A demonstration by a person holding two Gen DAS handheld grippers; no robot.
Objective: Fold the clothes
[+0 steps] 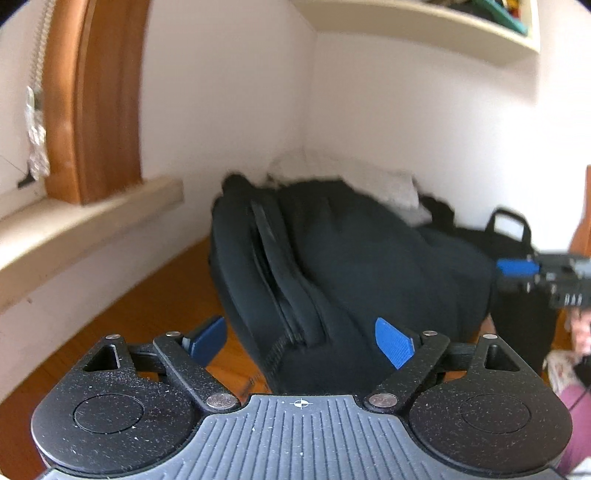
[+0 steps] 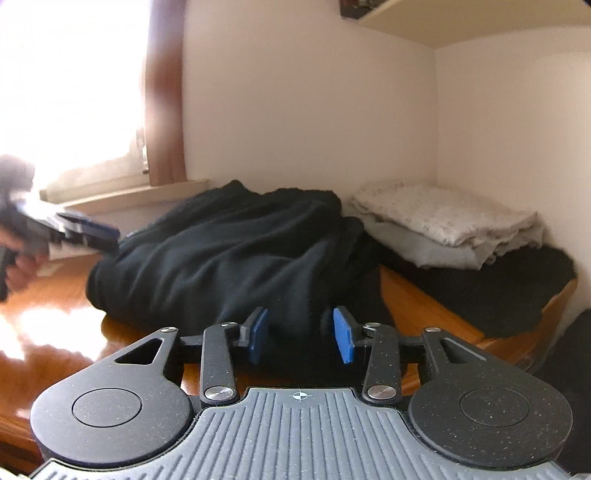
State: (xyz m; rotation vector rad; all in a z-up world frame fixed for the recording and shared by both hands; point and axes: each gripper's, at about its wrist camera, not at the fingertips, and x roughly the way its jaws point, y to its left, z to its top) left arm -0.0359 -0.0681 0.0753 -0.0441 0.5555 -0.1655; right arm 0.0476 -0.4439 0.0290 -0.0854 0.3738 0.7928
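Clothes first: a big black garment [image 2: 236,254] sits in a rumpled heap on the wooden table [image 2: 417,295], pretty much the middle of everything, not folded at all. In the left wrist view you can see a thick seam or hem running down it toward the camera.

Left claw [image 1: 301,341] is spread wide, blue pads on either side of the near edge of the black garment, nothing pinched between them. Right claw [image 2: 301,336] is also released, pads apart with the garment's front edge sitting in the gap, but I can't tell if the pads actually touch the fabric.

Right of the black garment, against the wall corner, there's a stack of folded laundry [image 2: 450,225]: a pale speckled piece on top, grey under it, something dark at the bottom. Left of the garment is a window sill [image 2: 133,192] with a wooden frame above it, super blown out by daylight. Above the garment, high on the wall, a shelf [image 1: 417,29]. Both views are a bit blurry.
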